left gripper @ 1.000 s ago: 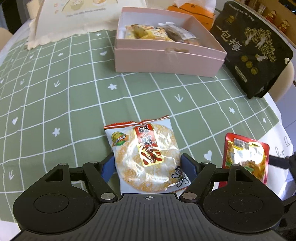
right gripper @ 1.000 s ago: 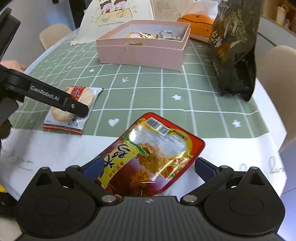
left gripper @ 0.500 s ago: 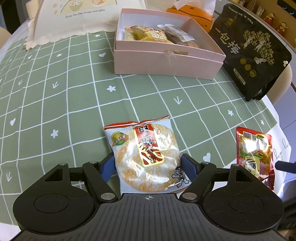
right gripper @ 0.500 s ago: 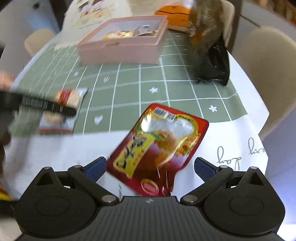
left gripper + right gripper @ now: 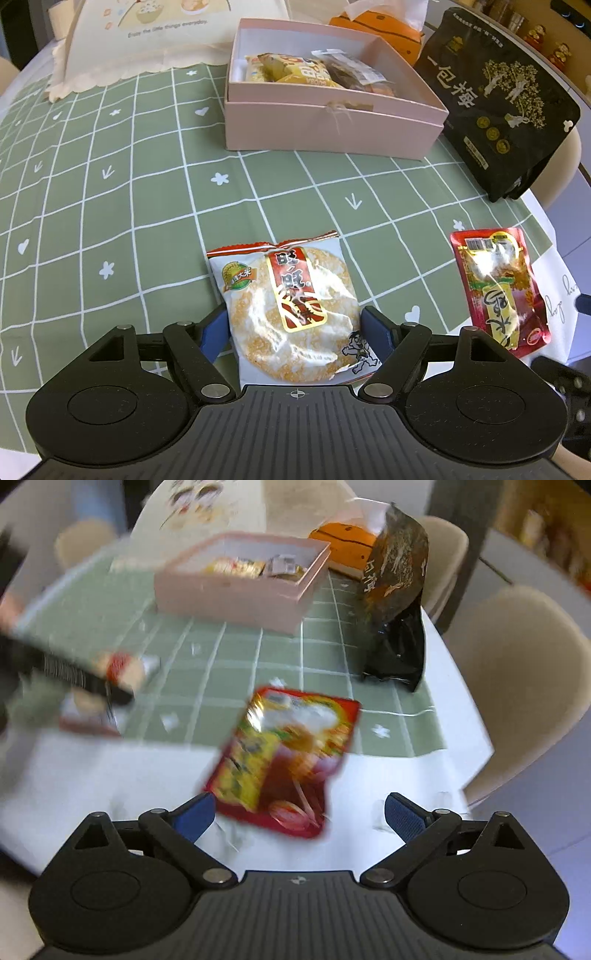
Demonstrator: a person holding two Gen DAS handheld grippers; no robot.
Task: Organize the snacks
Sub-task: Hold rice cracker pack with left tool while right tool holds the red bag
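A rice cracker packet (image 5: 291,310) lies between the blue pads of my left gripper (image 5: 293,328), which is shut on its sides, lifted a little above the green checked cloth. A red snack pouch (image 5: 498,291) lies on the table's right edge; it also shows in the blurred right wrist view (image 5: 288,757). My right gripper (image 5: 299,818) is open, its pads wide apart, just short of the pouch's near end. The pink box (image 5: 332,125) with several snacks stands at the back; it also shows in the right wrist view (image 5: 236,590).
A black snack bag (image 5: 498,99) stands right of the box. An orange tissue holder (image 5: 380,26) and a cream mesh food cover (image 5: 159,33) stand behind. Beige chairs (image 5: 517,679) ring the round table. The table edge is close on the right.
My right gripper has pulled back and up from the red pouch, which now lies free ahead of it. My left gripper has risen slightly with the cracker packet.
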